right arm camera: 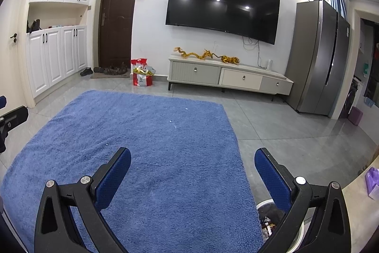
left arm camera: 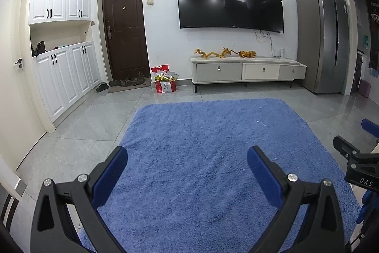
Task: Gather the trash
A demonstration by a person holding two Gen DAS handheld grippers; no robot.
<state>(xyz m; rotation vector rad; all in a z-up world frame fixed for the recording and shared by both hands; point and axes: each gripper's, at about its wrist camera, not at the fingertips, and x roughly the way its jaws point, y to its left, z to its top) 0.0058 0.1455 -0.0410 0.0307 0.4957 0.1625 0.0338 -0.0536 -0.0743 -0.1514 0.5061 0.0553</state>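
Note:
My left gripper (left arm camera: 187,158) is open and empty, held above a blue rug (left arm camera: 213,146). My right gripper (right arm camera: 192,159) is open and empty above the same rug (right arm camera: 142,134). A white trash bin (right arm camera: 267,217) with dark contents stands on the floor at the rug's right edge, partly hidden behind my right finger. Small white scraps (right arm camera: 170,121) lie on the rug; they also show in the left wrist view (left arm camera: 258,121). The right gripper's body shows at the right edge of the left wrist view (left arm camera: 355,158).
A red and white KFC bag (left arm camera: 165,82) with yellow items stands on the floor by the brown door (left arm camera: 124,32). A TV stand (left arm camera: 246,70), a grey fridge (left arm camera: 324,39) and white cabinets (left arm camera: 64,77) line the walls. A purple item (right arm camera: 373,181) lies on a surface at right.

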